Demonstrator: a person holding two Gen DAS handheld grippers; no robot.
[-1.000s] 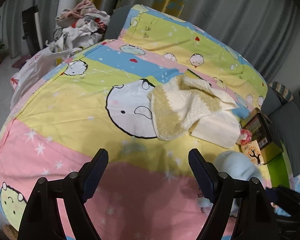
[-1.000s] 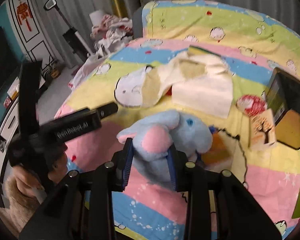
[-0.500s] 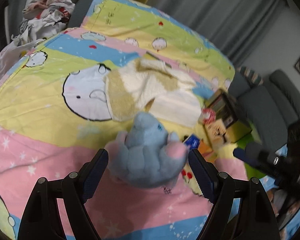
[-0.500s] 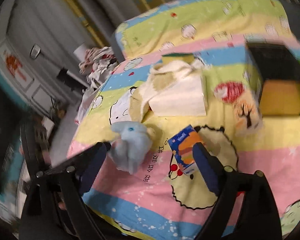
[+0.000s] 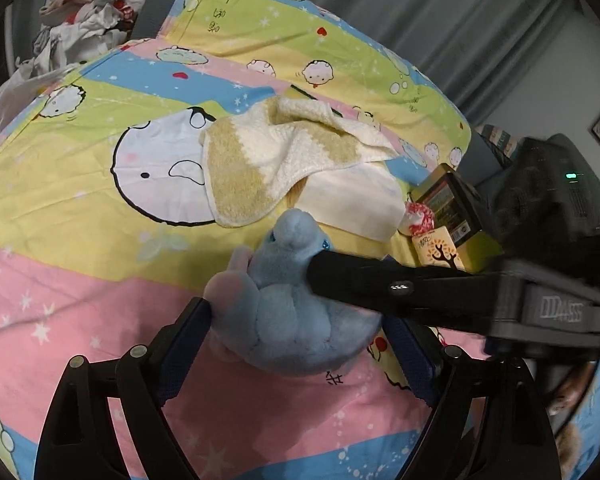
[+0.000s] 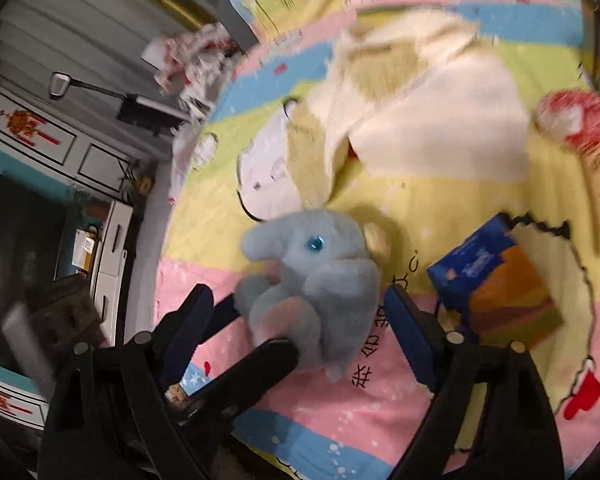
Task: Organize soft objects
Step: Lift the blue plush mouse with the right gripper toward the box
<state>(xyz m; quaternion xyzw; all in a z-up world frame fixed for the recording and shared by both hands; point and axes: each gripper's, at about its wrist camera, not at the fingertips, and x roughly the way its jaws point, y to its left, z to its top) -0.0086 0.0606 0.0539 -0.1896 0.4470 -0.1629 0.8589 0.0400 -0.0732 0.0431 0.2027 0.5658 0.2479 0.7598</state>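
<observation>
With the blue plush elephant [image 5: 296, 300] between its spread jaws, the left gripper [image 5: 298, 344] has been opening to take it, while the right gripper [image 6: 300, 336], released, narrows beside the toy.

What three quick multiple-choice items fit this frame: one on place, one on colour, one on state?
1. Where is the plush elephant?
A. on top of the towel
B. on the bedsheet, nearer the camera than the towel
C. on the floor

2. What colour is the plush elephant's body?
A. red
B. green
C. light blue

3. How does the towel lie?
A. rumpled, partly folded over itself
B. rolled tight
C. hanging off the bed

Key: 1 B, bare sheet shows between it and the towel; 2 C, blue fur with pink ears; 3 A, its edges overlap unevenly.
</observation>
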